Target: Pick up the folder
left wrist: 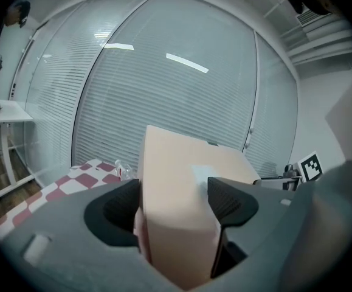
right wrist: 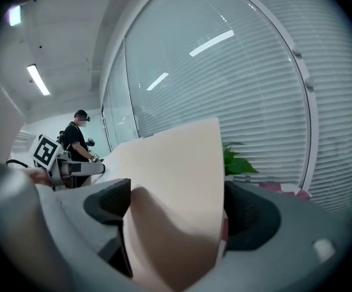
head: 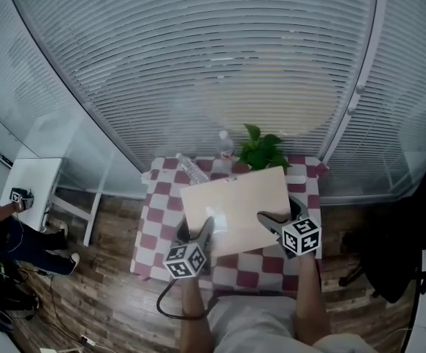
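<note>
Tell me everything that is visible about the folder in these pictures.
The folder is a plain beige, card-like rectangle with a small pale label, closed and held above the checkered table. The left claw and right claw each grip its near edge; it bends slightly at the right.

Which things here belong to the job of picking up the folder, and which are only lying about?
For the job: folder, left gripper, right gripper, both clamped on it.
Just lying about: plant, upright bottle, lying bottle.

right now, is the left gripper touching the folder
Touching. The left gripper view shows the folder clamped between the jaws of the left gripper, with both pads pressed against its faces.
</note>
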